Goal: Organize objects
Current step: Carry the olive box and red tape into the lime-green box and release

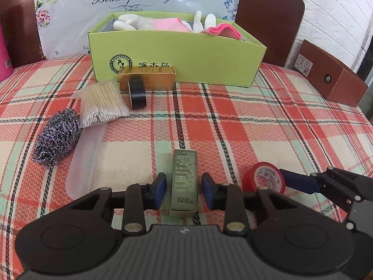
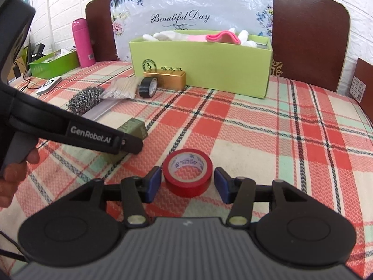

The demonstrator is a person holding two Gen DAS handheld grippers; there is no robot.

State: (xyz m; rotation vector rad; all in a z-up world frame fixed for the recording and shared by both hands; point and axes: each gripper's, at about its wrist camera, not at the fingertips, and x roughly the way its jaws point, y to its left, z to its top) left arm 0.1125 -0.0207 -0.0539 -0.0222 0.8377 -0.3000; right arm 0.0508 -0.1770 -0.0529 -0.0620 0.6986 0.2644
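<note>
We hold the left gripper (image 1: 184, 190) astride the olive box (image 1: 184, 182) and the right gripper (image 2: 187, 184) astride the red tape (image 2: 187, 173), fingers released beside each, probably to grasp both for the green box (image 1: 177, 53).

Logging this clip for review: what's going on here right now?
A person with a gripper in each hand is tidying a plaid-covered table. The left gripper straddles a small olive box, pads beside it, not visibly pressing. The right gripper brackets a red tape roll, gaps showing on both sides. Nothing is lifted yet. The green box behind already holds gloves; black tape, swabs and a scourer wait.
</note>
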